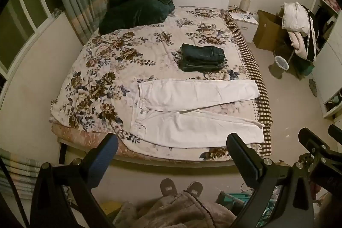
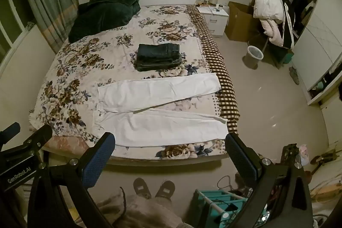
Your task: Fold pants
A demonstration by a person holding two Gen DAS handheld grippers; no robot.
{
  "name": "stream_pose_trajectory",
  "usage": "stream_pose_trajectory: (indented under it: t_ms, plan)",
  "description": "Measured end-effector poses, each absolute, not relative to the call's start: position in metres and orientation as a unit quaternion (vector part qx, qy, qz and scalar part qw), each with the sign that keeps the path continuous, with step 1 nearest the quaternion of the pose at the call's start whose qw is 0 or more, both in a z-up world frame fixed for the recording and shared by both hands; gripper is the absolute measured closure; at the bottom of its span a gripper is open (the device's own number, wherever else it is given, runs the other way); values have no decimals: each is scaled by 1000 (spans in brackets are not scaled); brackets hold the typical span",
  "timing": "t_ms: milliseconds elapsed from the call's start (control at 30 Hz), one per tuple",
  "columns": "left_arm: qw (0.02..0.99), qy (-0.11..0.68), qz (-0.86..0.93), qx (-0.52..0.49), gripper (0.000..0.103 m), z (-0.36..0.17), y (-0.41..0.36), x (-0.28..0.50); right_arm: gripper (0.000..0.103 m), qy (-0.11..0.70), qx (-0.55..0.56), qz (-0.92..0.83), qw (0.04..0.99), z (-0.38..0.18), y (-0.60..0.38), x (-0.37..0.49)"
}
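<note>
White pants [image 1: 192, 112] lie flat on the near part of the floral bed [image 1: 119, 61], waist to the left, both legs spread toward the right edge; they also show in the right wrist view [image 2: 158, 112]. My left gripper [image 1: 173, 146] is open and empty, held above the foot of the bed, short of the pants. My right gripper [image 2: 168, 146] is open and empty at the same height, also short of the pants. The right gripper shows at the right edge of the left wrist view [image 1: 316, 142].
A stack of folded dark jeans [image 1: 202, 58] sits mid-bed beyond the pants. Dark green pillows [image 1: 136, 5] lie at the headboard. A nightstand [image 2: 213, 16], cardboard box [image 2: 239, 20], bin [image 2: 254, 56] and clothes-laden chair [image 2: 275, 18] stand right of the bed. A teal rack [image 2: 222, 204] stands by my feet.
</note>
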State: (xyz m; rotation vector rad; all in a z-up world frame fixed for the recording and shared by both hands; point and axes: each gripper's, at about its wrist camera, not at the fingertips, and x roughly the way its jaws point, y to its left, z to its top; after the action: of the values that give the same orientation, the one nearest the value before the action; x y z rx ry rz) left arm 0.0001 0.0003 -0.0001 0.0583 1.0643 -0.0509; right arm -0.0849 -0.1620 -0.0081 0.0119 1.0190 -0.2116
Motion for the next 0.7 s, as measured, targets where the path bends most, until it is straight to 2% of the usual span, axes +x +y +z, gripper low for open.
stream_pose_trajectory:
  t_ms: [700]
  plan:
    - [868,496,-23,28,0,5,6,-6,0,480,9,-96,872,-8,-161,-89]
